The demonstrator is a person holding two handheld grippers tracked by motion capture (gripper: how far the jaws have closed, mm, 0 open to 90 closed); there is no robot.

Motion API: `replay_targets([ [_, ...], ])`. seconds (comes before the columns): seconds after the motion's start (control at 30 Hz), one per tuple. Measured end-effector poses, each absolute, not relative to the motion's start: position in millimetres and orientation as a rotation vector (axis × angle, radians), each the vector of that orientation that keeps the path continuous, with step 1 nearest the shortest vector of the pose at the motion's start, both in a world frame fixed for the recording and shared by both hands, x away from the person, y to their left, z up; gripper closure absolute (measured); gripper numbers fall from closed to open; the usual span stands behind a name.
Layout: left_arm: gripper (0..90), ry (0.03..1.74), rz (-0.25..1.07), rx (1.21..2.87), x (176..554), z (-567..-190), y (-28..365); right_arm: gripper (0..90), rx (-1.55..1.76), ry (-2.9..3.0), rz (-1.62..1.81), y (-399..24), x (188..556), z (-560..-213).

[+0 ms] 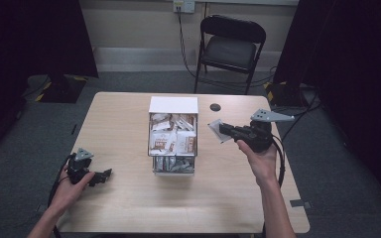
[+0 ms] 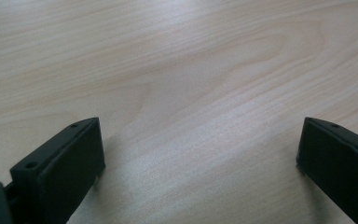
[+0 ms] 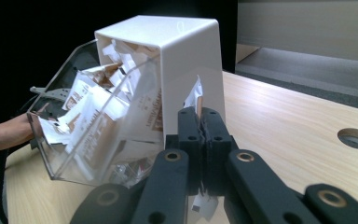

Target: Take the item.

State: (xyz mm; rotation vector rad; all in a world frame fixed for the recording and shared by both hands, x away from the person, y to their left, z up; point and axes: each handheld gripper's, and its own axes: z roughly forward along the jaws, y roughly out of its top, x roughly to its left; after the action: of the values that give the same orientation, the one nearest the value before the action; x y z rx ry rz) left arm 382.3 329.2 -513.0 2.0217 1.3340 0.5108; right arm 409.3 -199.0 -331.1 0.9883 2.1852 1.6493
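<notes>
Packet (image 1: 216, 130) pinched in closed right gripper (image 1: 223, 131), held above table (image 1: 119, 119) just right of sachet box (image 1: 173, 105). Left gripper (image 1: 106, 173) wide open, empty, resting low near table's left edge.

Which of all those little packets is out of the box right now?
The single white packet pinched between the jaws of the right gripper, held just right of the dispenser box. All the other packets lie inside that box.
</notes>
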Motion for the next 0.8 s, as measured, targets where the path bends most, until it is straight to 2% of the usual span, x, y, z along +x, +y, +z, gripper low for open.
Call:
replay_targets([
  [0.8, 0.2, 1.333, 0.511, 2.023, 382.3, -512.9, 329.3, 88.7, 1.146, 2.279, 1.515, -198.2, 433.6, -391.8],
])
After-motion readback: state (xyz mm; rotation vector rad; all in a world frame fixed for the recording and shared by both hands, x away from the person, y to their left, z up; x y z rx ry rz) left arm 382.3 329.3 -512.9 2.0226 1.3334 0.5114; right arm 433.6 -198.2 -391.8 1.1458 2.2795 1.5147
